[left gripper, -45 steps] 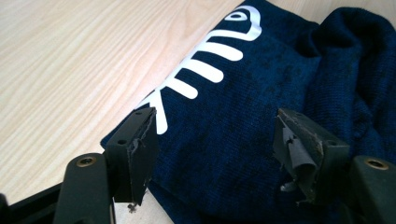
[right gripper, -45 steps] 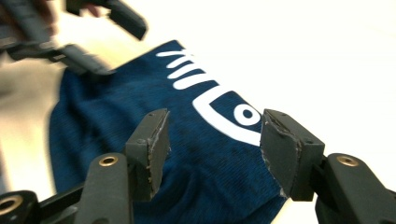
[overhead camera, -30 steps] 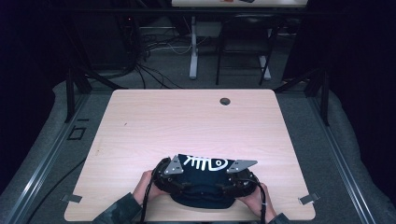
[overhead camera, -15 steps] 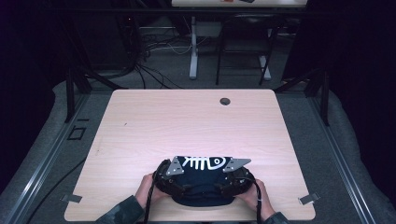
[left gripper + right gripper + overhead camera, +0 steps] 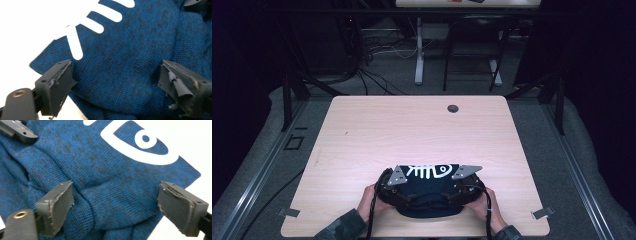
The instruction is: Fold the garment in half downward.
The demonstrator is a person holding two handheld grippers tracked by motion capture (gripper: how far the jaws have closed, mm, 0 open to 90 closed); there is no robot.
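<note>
Lying folded on bench (image 5: 362, 130), blue knit garment (image 5: 427, 192) sits between left claw (image 5: 113, 82) and right claw (image 5: 115, 205); both claws gaping, jaws just opened, pads off cloth.

Pale wooden table (image 5: 412, 130) on grey carpet (image 5: 572, 150); dark room, cables (image 5: 372, 75) on floor behind

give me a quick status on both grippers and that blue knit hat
Left gripper and right gripper: jaws just opened, wide, nothing clamped. Blue knit hat flat at the table's near edge, white fishbone print up. Nothing in the way.
</note>
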